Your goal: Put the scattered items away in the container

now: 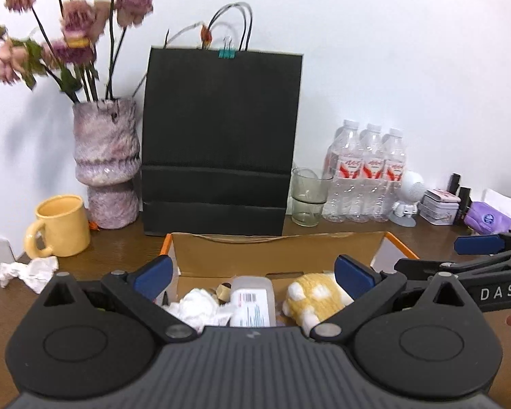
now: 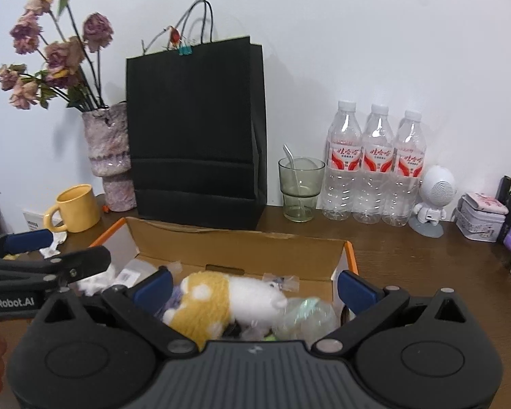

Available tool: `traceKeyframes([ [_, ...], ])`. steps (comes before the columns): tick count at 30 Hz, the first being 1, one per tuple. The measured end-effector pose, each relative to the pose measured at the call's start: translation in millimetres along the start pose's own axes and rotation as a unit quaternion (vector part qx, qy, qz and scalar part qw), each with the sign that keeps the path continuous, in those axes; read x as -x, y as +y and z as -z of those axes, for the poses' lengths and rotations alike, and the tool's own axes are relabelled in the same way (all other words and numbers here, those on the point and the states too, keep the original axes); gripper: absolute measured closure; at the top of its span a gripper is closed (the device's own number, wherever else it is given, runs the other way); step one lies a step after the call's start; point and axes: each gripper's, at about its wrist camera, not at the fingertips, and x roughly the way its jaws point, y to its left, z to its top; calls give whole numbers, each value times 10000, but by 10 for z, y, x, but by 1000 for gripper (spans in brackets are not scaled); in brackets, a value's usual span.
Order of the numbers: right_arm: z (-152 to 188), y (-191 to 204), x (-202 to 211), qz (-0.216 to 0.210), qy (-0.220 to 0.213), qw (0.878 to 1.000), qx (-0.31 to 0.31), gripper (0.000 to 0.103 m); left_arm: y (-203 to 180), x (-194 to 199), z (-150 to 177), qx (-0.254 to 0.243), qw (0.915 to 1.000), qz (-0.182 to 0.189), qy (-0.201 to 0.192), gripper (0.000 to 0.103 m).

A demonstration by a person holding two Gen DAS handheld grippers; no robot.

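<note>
Left hand-held gripper: the left hand-held gripper (image 1: 255,274) fills the lower part of its own view, blue-padded jaws wide apart, nothing between the pads; it hangs above the near end of the box.
Right hand-held gripper: the right hand-held gripper (image 2: 255,284) sits low in its own view, jaws likewise spread wide and empty, above the box.
Container: an open cardboard box (image 1: 276,250) with orange edges stands on the brown bench (image 1: 119,248), centre of both frames, in front of a black paper bag (image 1: 221,136).
Contents seen from the left view only: a crumpled white tissue (image 1: 197,306) and a flat clear pack with a barcode label (image 1: 252,301) lie side by side in the box.
Contents seen from the right view only: a clear plastic wrapper with a pale green piece (image 2: 305,317) lies at the lower right of the box, and a small clear packet (image 2: 281,281) lies against the far wall.
Plush toy: a yellow plush with white spots (image 2: 207,301) lies on its side in the box; the right view shows its white front part, the left view mostly the yellow.
Still outside: a crumpled tissue (image 1: 29,271) lies on the bench at the left, just in front of a yellow mug (image 1: 59,226).
Cross view: each gripper shows at the edge of the other's frame.
</note>
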Motion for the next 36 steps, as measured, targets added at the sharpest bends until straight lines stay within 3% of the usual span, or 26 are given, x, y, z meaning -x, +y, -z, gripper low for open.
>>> traceKeyframes([
  [11,359,262,1058,29,-269,9996,37,0,-104,1066,248,-26,10000,17,-89,0],
  [19,546,473,1694,0,-397,9992,68,0,-138,1631,379,-87,9999,-101,-80,0],
  [28,685,628,2083,-16,-475,9988,113,0,-180,1929,482,-76,9999,-134,22,0],
  [36,715,623,2174,54,-475,9988,49,0,-205,1984,523,-32,9999,-87,57,0],
])
